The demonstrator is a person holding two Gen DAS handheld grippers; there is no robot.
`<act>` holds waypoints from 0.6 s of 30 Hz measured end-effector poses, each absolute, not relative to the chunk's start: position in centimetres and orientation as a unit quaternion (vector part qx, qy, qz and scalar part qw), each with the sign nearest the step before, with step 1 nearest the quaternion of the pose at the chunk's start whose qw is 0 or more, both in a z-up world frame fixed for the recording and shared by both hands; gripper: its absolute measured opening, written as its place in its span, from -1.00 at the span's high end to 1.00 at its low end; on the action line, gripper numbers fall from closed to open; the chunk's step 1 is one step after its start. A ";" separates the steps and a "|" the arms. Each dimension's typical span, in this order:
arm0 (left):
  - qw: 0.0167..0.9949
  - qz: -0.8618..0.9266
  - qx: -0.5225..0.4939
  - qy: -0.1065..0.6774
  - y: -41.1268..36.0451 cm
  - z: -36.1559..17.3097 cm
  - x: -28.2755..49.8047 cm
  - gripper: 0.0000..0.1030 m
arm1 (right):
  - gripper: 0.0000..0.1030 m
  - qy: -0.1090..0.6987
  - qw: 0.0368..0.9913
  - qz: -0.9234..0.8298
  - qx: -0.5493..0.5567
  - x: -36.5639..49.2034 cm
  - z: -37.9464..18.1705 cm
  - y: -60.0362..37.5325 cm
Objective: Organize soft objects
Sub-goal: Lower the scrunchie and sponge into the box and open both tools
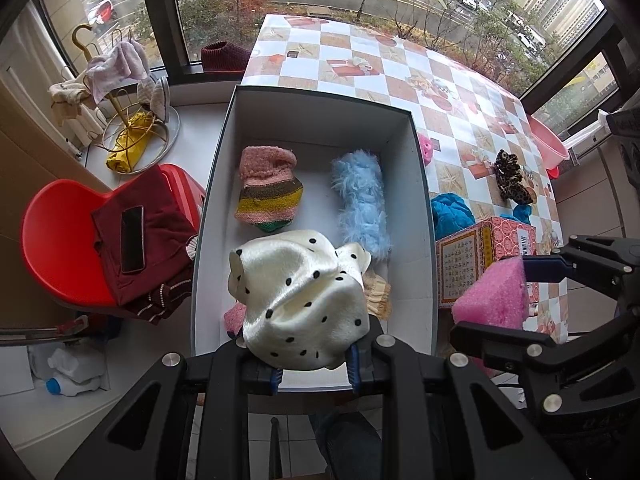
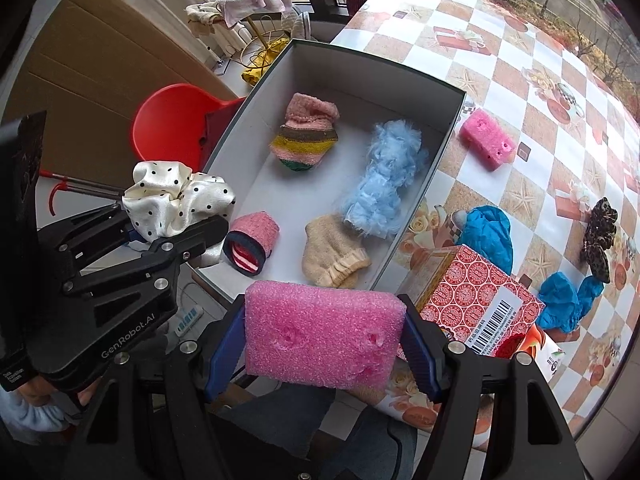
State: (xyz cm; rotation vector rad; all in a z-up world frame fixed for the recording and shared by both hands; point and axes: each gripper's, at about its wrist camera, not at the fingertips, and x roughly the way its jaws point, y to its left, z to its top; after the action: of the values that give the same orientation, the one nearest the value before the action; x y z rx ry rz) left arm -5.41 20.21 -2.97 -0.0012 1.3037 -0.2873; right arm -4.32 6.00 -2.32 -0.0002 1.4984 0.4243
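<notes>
My left gripper is shut on a white satin scrunchie with black dots, held above the near end of the open white box. It also shows in the right wrist view. My right gripper is shut on a pink foam sponge, just in front of the box's near wall; the sponge also shows in the left wrist view. In the box lie a striped knit sock, a fluffy blue piece, a beige sock and a pink cuff.
On the checkered table lie a second pink sponge, blue cloths, a leopard scrunchie and a red patterned carton. A red chair with a maroon cloth and phone stands left of the box.
</notes>
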 end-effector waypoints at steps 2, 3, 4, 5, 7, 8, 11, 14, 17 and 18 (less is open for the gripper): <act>0.784 -0.133 -0.001 0.606 20.2 -3.1 -5.2 0.49 | -0.40 0.678 0.710 0.192 0.000 -4.2 -2.5 6.1; 0.784 -0.133 0.000 0.607 20.2 -3.2 -5.2 0.49 | -0.40 0.678 0.709 0.192 0.000 -4.1 -2.5 6.1; 0.783 -0.132 0.000 0.608 20.3 -3.3 -5.1 0.49 | -0.40 0.679 0.708 0.193 -0.001 -4.0 -2.6 6.1; 0.783 -0.132 0.000 0.608 20.3 -3.4 -5.0 0.49 | -0.40 0.679 0.708 0.193 -0.001 -4.0 -2.6 6.1; 0.782 -0.131 -0.001 0.609 20.4 -3.5 -4.8 0.49 | -0.40 0.680 0.708 0.193 -0.001 -3.8 -2.7 6.2; 0.782 -0.131 -0.001 0.610 20.5 -3.5 -4.8 0.49 | -0.40 0.680 0.707 0.193 -0.001 -3.7 -2.7 6.2; 0.781 -0.131 -0.001 0.610 20.6 -3.6 -4.6 0.49 | -0.40 0.681 0.706 0.193 0.000 -3.5 -2.8 6.2; 0.781 -0.132 -0.001 0.611 20.6 -3.6 -4.6 0.49 | -0.40 0.683 0.704 0.193 -0.001 -3.3 -2.9 6.3; 0.779 -0.133 -0.001 0.612 20.6 -3.8 -4.3 0.49 | -0.40 0.684 0.704 0.193 -0.001 -3.1 -3.0 6.3; 0.779 -0.133 -0.001 0.613 20.6 -3.9 -4.3 0.49 | -0.40 0.684 0.703 0.193 -0.001 -3.0 -3.0 6.3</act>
State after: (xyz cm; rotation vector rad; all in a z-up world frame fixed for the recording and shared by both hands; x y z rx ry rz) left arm -4.26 20.57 -3.87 -0.0017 1.3248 -0.2883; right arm -2.99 6.30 -3.02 -0.0025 1.5217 0.4298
